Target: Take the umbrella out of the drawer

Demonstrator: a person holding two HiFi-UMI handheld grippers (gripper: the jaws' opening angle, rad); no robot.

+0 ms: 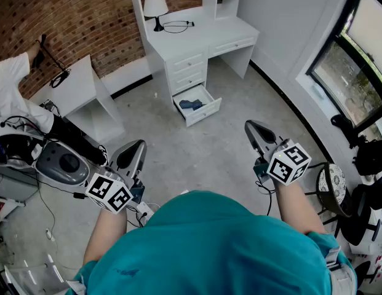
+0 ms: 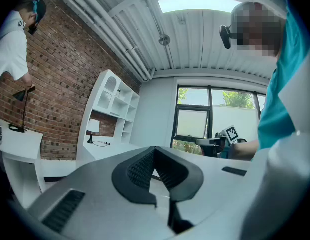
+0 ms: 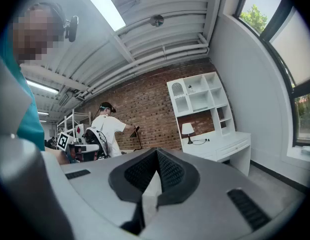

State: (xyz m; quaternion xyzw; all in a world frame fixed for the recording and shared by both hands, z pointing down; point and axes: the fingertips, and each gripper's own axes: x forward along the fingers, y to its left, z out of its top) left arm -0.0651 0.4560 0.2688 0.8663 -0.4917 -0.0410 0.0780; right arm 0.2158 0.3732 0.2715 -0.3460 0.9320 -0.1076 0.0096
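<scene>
The bottom drawer (image 1: 203, 111) of the white desk (image 1: 206, 32) stands pulled open across the room. A dark blue folded umbrella (image 1: 191, 104) lies inside it. My left gripper (image 1: 136, 147) and right gripper (image 1: 250, 126) are held level in front of me, far short of the drawer, both pointing toward it. Each is shut with nothing between its jaws. In the left gripper view the left gripper (image 2: 155, 150) has its ribbed pads meeting at the tip, and the right gripper (image 3: 156, 152) looks the same in the right gripper view.
A lamp (image 1: 155, 6) and a cable lie on the desk top. A second white desk (image 1: 77, 90) stands at the left, with a person in white (image 1: 9, 78) beside it. Equipment and cables (image 1: 58, 163) crowd the left floor. A stool (image 1: 331, 186) and dark bags sit under the right window.
</scene>
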